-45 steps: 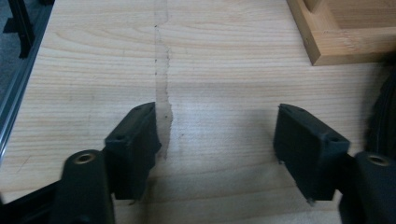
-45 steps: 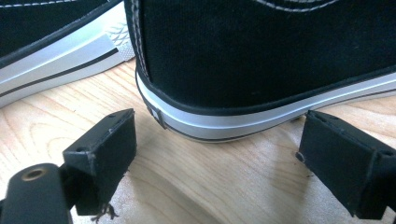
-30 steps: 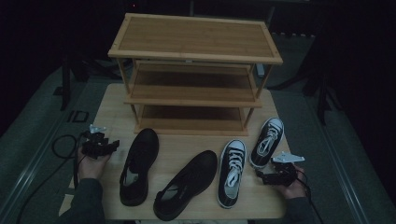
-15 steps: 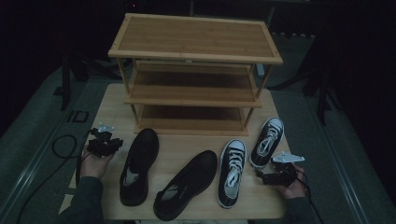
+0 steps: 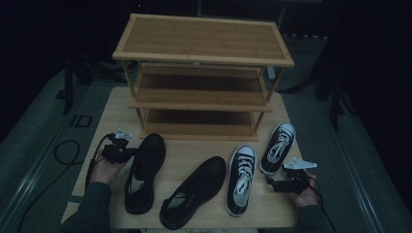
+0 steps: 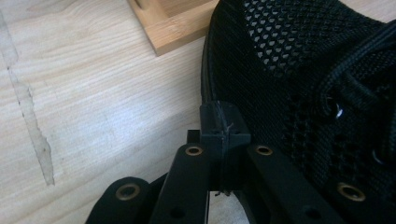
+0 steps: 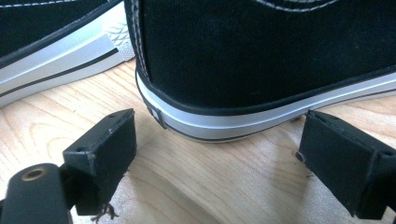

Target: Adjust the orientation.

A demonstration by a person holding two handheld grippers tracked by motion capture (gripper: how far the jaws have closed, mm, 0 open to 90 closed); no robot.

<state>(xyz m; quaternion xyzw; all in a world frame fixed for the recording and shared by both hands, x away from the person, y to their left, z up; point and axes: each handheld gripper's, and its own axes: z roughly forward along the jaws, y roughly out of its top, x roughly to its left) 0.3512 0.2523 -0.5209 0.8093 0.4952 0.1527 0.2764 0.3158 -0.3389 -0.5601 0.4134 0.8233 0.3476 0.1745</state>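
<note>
Your right claw (image 7: 219, 163) stood wide open, empty, behind the sneaker's heel (image 7: 261, 60); your left claw (image 6: 223, 135) was closed, empty. That stiff canvas heel looked light: grip there.

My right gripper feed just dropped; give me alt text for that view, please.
The right tongs stand open just short of the heel of a black canvas sneaker with a white sole, touching nothing. The sneaker rests on the wooden table, and part of a second sneaker shows at upper left.
</note>
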